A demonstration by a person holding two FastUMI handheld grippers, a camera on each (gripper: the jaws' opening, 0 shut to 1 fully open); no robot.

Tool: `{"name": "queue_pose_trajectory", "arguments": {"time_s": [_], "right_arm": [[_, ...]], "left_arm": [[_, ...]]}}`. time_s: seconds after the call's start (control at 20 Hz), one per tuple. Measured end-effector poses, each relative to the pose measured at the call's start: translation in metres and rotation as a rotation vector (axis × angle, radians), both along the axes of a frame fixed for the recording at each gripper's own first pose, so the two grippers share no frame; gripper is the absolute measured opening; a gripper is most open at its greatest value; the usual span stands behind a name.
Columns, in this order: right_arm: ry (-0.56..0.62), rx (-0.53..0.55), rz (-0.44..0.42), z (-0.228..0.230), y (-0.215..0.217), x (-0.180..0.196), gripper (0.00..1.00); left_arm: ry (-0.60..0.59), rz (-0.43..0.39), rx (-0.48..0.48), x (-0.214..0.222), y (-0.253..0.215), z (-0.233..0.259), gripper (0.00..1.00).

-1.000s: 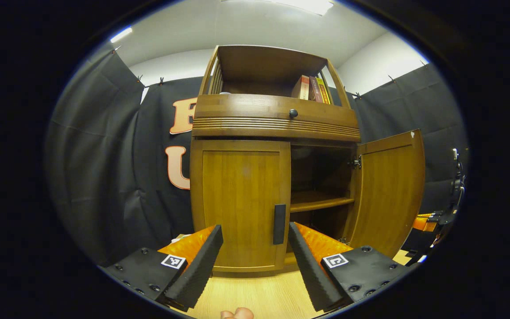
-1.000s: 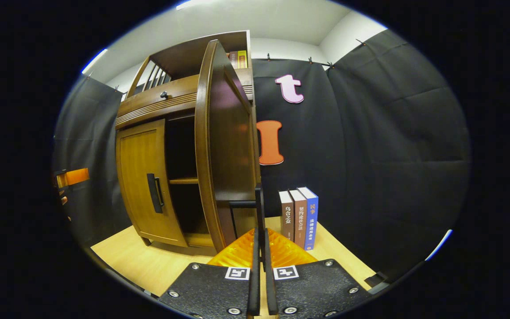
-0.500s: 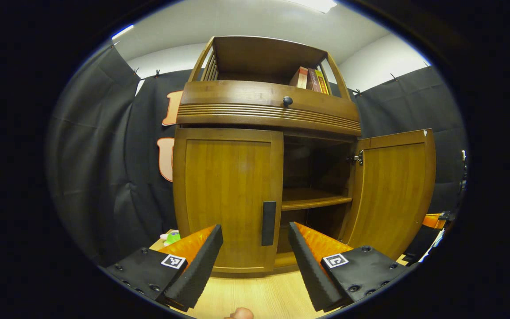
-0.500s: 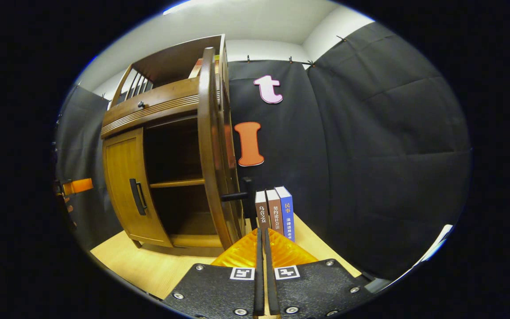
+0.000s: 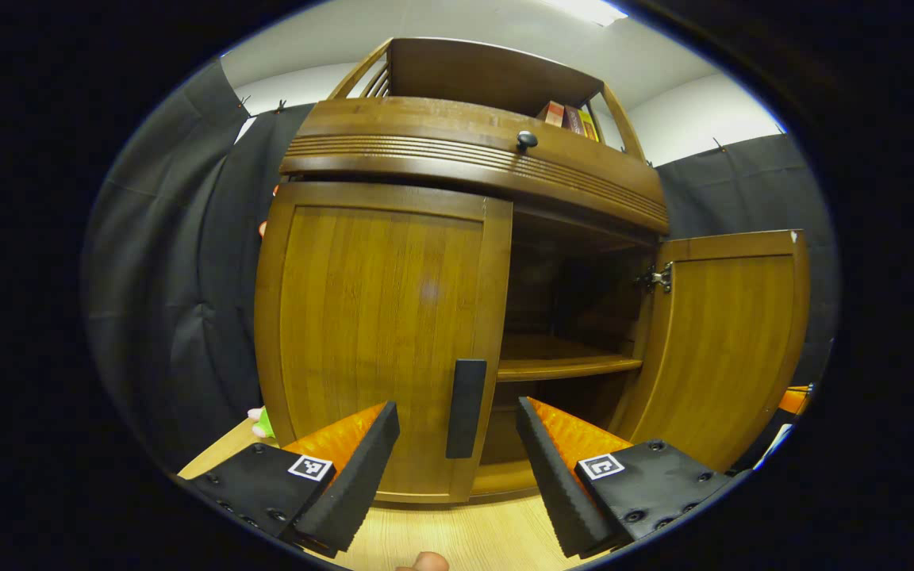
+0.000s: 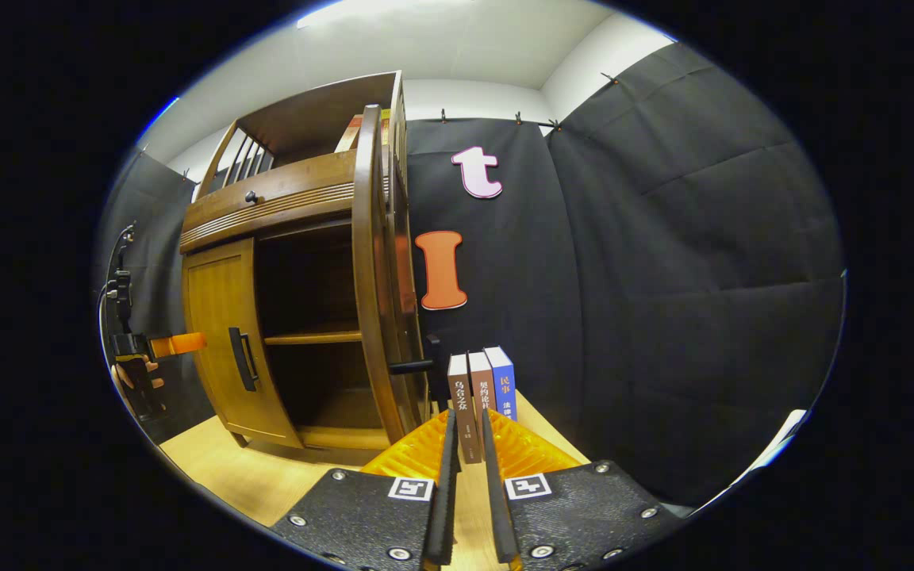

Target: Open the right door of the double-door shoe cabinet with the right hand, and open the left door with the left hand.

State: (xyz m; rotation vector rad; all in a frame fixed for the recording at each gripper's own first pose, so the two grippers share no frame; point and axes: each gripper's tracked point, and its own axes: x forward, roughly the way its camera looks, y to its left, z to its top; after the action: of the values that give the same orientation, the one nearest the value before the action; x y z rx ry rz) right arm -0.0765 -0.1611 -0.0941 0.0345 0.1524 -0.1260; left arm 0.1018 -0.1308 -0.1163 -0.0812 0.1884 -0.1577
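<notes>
The wooden shoe cabinet (image 5: 473, 159) stands close ahead in the left gripper view. Its left door (image 5: 378, 333) is closed, and that door's black handle (image 5: 466, 408) sits just beyond and between my left gripper's (image 5: 457, 472) open fingers, which do not touch it. The right door (image 5: 731, 341) is swung wide open, showing an inner shelf (image 5: 564, 365). In the right gripper view the right door (image 6: 370, 270) appears edge-on, with its handle (image 6: 417, 365) ahead of my right gripper (image 6: 469, 448). That gripper's fingers stand slightly apart with nothing between them.
Three books (image 6: 481, 388) stand on the wooden table (image 6: 251, 476) just right of the open door. More books (image 5: 572, 117) are on the top shelf, above a drawer knob (image 5: 526, 140). A green toy (image 5: 263, 422) lies left of the cabinet. A hand holds the left gripper (image 6: 144, 361).
The left gripper has moved closer to the closed left door's handle. The right gripper let go of the right door's handle, drew back, and its fingers parted a little.
</notes>
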Motion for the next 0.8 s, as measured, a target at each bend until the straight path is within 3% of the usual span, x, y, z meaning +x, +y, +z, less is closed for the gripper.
{"name": "queue_pose_trajectory", "arguments": {"time_s": [0.15,0.2,0.25,0.4,0.6,0.7,0.75,0.8], "right_arm": [[-0.003,0.013,0.005,0.002,0.000,0.002,0.25],[-0.007,0.020,0.003,0.004,-0.002,0.001,0.39],[-0.015,0.025,-0.002,0.006,-0.003,0.002,0.36],[-0.034,0.022,-0.016,0.014,-0.008,-0.001,0.46],[-0.062,0.029,-0.014,0.022,-0.011,-0.003,0.95],[-0.068,0.023,-0.024,0.024,-0.015,-0.005,0.99],[-0.068,0.018,-0.029,0.023,-0.016,-0.006,0.87],[-0.067,0.015,-0.033,0.023,-0.016,-0.005,0.87]], "left_arm": [[0.020,-0.002,0.018,0.023,-0.004,-0.015,0.95],[0.028,-0.007,0.022,0.029,-0.007,-0.019,0.95],[0.034,-0.013,0.025,0.031,-0.008,-0.024,0.96],[0.034,-0.001,0.060,0.053,-0.015,-0.034,0.96],[0.042,-0.017,0.071,0.066,-0.024,-0.048,0.96],[0.028,-0.021,0.071,0.073,-0.027,-0.046,0.96],[0.026,-0.019,0.077,0.075,-0.027,-0.047,0.96],[0.027,-0.017,0.082,0.078,-0.027,-0.048,0.96]]}}
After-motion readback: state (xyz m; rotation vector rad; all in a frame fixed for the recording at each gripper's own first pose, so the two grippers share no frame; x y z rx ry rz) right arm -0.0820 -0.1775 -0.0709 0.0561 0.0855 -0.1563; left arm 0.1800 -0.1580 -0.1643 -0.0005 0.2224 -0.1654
